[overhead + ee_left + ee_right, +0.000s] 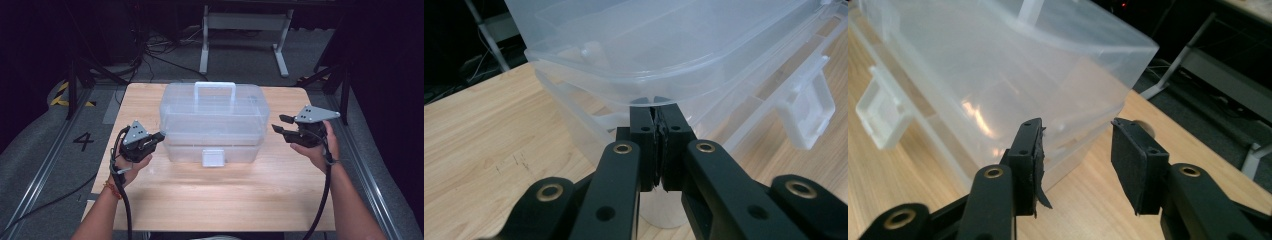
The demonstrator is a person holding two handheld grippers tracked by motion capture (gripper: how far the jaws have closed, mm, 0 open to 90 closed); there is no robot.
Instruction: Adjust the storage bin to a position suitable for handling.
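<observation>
Clear plastic storage box point(214, 122) with a white top handle point(215, 90) sits mid-table on the light wooden table point(215, 195), its long axis running side to side, its white front latch point(213, 157) facing you. Your left gripper point(159, 136) is at the box's left end, jaws closed together, tips touching the lid's rim; whether they pinch it is unclear. Your right gripper point(278, 124) hovers just off the box's right end, jaws spread apart and empty, hand point(315, 147) tilted inward.
</observation>
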